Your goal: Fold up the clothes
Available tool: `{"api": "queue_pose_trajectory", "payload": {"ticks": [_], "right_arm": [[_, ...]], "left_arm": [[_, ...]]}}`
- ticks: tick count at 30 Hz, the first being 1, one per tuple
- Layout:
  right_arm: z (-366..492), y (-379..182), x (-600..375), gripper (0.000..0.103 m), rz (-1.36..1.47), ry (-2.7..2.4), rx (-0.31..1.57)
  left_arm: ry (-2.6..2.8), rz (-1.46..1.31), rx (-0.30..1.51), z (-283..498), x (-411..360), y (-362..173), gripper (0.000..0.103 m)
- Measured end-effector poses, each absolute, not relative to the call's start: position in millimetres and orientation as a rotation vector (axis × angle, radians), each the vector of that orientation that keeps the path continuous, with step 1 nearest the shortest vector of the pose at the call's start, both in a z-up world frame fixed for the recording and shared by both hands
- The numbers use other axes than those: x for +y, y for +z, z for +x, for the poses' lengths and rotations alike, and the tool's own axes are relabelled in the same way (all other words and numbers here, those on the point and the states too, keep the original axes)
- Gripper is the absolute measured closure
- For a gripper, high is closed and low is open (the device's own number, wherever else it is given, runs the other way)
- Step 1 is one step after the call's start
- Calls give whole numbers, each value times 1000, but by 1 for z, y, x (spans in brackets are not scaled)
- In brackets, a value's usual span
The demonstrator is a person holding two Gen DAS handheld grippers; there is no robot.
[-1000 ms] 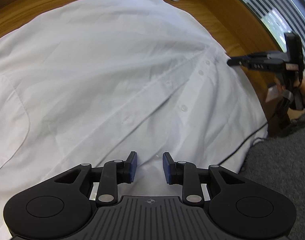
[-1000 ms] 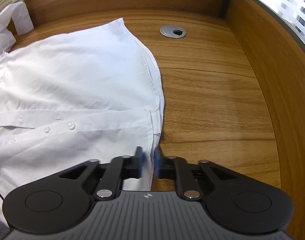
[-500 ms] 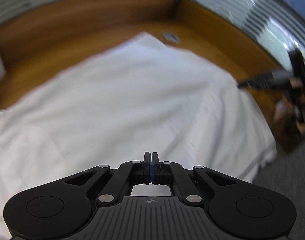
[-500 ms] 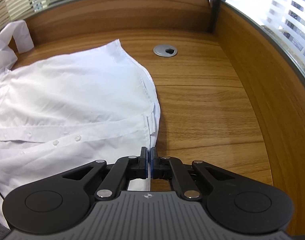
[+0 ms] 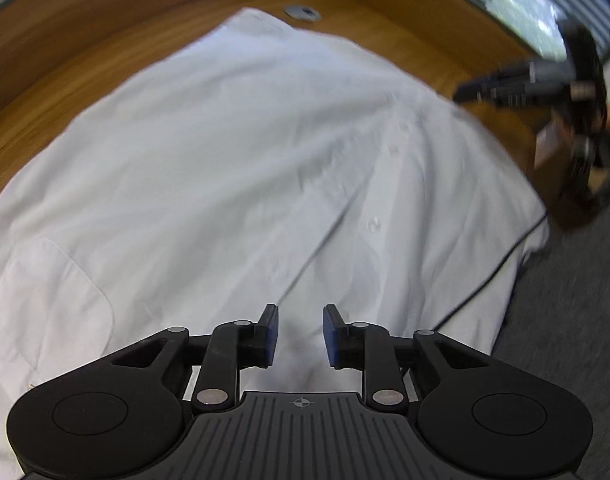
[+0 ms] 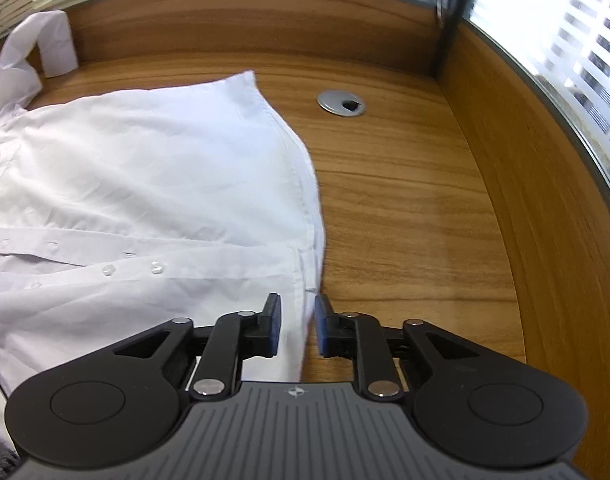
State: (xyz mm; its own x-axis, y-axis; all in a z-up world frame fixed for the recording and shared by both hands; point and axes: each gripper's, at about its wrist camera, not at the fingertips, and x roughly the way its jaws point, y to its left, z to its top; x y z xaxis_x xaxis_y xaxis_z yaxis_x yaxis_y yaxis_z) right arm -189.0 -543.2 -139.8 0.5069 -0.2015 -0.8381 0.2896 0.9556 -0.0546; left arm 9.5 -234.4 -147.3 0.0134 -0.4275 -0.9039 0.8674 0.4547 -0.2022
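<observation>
A white button-up shirt [image 5: 241, 152] lies spread flat on the wooden desk [image 6: 405, 208], its button placket [image 5: 385, 184] running toward the far right. My left gripper [image 5: 300, 336] stands open over the shirt's near part, nothing between its fingers. In the right wrist view the same shirt [image 6: 145, 176] fills the left half, with its hem edge [image 6: 313, 200] on the wood. My right gripper [image 6: 297, 330] is open, the hem corner lying between its fingers. The right gripper [image 5: 545, 80] also shows, blurred, at the far right of the left wrist view.
A grey cable grommet [image 6: 341, 103] sits in the desk behind the shirt. Wooden partition walls [image 6: 545, 200] ring the desk at back and right. A sleeve cuff [image 6: 37, 52] stands up at the far left. A thin black cable [image 5: 497, 272] and grey carpet [image 5: 577, 320] lie past the desk edge.
Both grippers were shut half a second ago and have opened again. The left wrist view has dropped back closer to the shirt.
</observation>
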Motion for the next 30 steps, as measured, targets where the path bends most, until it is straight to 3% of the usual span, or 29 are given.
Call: {"api": "queue_pose_trajectory", "payload": {"ticks": [2,8,9,10,19,30], "right_arm": [[-189,-139,-539,72,86,-277,1003],[-191,-141,-526,72,74,-245,1029],[-191,-143,-524,72,75,-243,1036],[-192,-144,-522,71,76,-241,1042],[-203,-147,-517,69,75,-259,1040],[-198,-156,-531,69,140,-286,1049]], "left_arm": [[-1099,513,1164,5,-241,-153,76],[-1179,534,1162,-1,-263,-162,78],[-1181,525,1157,-1,-265,-163,83],[-1187,520,1145,-2,-265,-162,100],[-1029,413,1024,17,-247,-124,101],[-927,605,1011,3,-284,-159,101]]}}
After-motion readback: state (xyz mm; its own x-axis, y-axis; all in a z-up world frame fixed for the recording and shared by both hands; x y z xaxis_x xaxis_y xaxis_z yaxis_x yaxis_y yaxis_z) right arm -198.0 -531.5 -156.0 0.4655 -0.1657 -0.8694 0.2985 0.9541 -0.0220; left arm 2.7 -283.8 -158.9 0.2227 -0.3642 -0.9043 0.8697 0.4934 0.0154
